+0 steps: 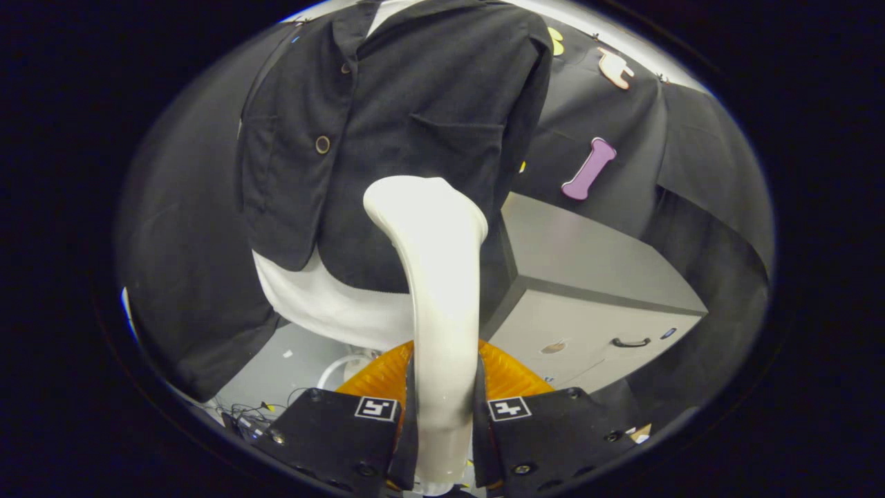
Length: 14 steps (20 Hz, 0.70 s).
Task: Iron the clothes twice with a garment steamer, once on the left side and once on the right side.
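Note:
A white garment steamer (435, 290) stands up between my fingers, and my gripper (442, 408) is shut on its handle. The steamer's head (425, 204) rests against the lower front of a black jacket (415, 117), below the chest pocket on the side nearer the grey cabinet. The jacket hangs over a white undershirt (325, 304) whose hem shows beneath it. A round button (323, 144) marks the jacket's front opening, off to the other side of the steamer head.
A grey cabinet (588, 290) with a dark drawer handle (630, 342) stands close beside the jacket. Black cloth forms the booth wall behind. Cables and a white hose (339, 370) lie on the floor below the garment.

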{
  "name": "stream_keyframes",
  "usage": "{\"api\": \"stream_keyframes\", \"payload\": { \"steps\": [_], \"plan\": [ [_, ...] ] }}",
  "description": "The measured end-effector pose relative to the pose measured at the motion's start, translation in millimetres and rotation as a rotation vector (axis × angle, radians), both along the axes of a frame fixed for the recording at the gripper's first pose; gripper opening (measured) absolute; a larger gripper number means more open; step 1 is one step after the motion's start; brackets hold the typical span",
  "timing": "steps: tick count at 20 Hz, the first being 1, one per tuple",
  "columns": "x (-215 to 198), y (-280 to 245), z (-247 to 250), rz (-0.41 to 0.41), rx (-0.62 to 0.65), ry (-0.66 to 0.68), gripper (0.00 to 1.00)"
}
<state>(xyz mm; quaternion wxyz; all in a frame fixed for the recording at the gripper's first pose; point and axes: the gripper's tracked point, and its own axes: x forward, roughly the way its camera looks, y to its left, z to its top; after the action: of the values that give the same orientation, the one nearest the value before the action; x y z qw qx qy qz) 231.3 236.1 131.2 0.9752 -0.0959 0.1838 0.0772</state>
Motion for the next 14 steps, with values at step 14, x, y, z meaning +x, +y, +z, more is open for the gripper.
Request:
{"api": "stream_keyframes", "payload": {
  "steps": [14],
  "plan": [
    [3, 0, -47, 0.007, -0.003, 0.092, 0.35]
  ]
}}
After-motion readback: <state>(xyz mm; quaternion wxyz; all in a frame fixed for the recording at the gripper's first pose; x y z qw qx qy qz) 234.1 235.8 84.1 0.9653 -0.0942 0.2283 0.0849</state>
